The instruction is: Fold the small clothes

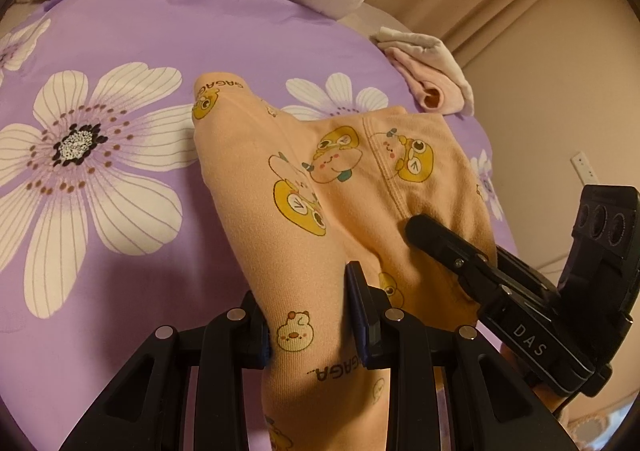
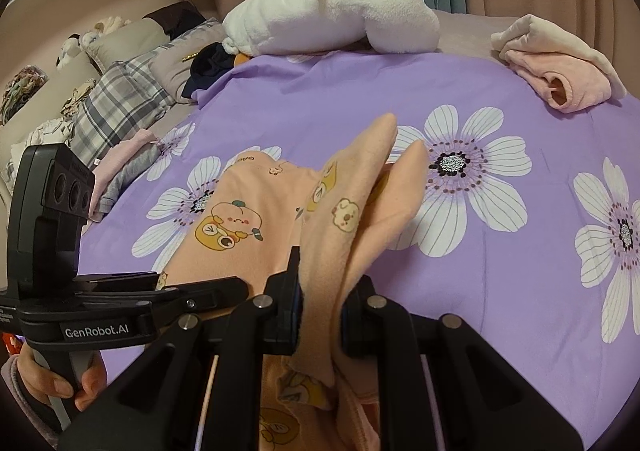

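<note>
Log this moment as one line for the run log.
step: mid-fold | left tool: shut on peach garment | right tool: shut on peach garment | surface: purple floral sheet

We saw black claws, left claw, right claw, silver rivets, white "DAS" and "GenRobot.AI" lettering, fuzzy mauve sleeve.

We see a peach garment printed with yellow cartoon animals, a lilac bedcover patterned with large white flowers, a white fluffy towel, a pale pink folded cloth, a grey plaid pillow, black grippers.
</note>
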